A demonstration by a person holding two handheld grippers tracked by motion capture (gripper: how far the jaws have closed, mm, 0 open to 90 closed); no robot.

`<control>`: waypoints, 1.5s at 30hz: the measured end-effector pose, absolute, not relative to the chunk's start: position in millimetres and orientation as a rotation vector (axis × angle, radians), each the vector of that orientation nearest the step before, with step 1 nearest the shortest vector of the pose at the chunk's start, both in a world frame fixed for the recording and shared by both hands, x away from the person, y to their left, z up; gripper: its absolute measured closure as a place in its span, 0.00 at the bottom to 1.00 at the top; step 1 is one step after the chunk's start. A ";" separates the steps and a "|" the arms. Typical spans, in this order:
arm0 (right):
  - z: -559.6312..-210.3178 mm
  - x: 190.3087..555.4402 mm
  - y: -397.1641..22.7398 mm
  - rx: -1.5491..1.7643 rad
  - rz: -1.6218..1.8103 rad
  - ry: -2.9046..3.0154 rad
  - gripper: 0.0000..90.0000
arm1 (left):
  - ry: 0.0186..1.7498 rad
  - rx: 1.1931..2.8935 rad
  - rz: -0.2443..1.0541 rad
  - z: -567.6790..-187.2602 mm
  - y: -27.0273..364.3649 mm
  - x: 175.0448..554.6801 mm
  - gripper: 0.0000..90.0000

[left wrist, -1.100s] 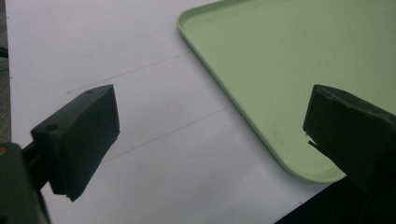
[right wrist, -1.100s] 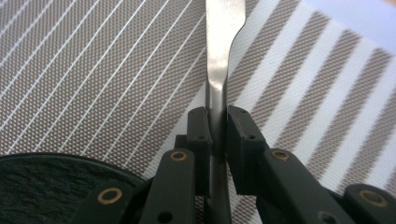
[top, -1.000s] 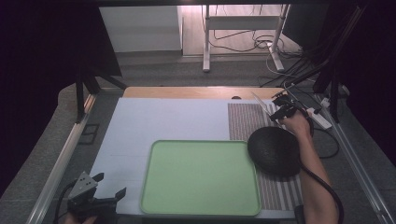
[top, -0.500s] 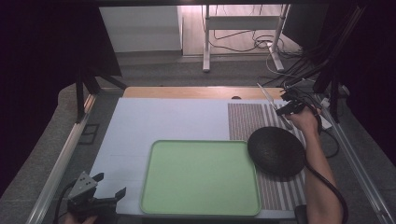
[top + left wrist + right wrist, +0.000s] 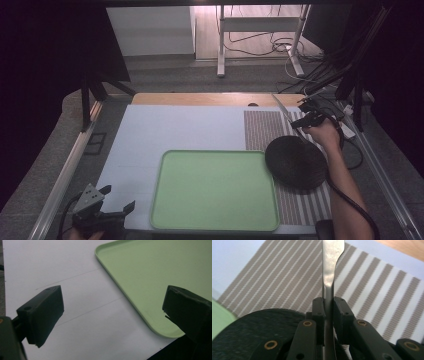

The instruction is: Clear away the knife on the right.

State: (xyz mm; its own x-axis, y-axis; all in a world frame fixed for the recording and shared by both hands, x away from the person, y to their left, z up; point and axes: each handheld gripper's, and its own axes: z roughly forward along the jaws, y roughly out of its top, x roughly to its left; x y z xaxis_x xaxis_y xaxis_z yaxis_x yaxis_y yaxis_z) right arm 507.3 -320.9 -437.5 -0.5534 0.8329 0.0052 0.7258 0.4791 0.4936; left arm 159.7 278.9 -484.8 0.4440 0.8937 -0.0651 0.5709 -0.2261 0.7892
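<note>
A: What is the right gripper holding?

B: A metal knife. The two black jaws are pressed onto its handle, and the blade runs up and away from them in the right gripper view. In the high view the knife is lifted over the far right part of the table, above the striped mat, with its tip pointing toward the far edge.

A: What has changed in the last second?

B: The right hand has drawn back a little toward the far right corner, and the knife has gone with it. A second ago the hand was closer to the black plate; now it is clear of the plate's far rim.

A: So what does that mean for the work?

B: My guess is that the knife is being carried to a resting place, perhaps on the mat beside the plate. It is not set down yet.

A: What lies around it?

B: The plate sits on the mat, overlapping its left edge, just right of a green tray. The tray is bare and lies on a white sheet.

A: And the left gripper?

B: It has stayed at the near left corner, above the sheet beside the tray. Its jaws are spread wide and hold nothing.
</note>
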 end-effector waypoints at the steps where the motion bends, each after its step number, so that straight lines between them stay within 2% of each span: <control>1: -437.3 504.7 -318.3 1.337 0.662 2.497 0.89 | 1.233 1.919 0.526 -484.8 278.9 159.7 0.05; 27: -444.1 436.3 -256.1 1.133 0.715 2.667 0.89 | 1.229 1.922 0.527 -484.8 278.6 160.2 0.05; 45: -448.6 383.8 -229.9 1.017 0.693 2.761 0.89 | 1.227 1.925 0.528 -484.7 278.3 160.1 0.05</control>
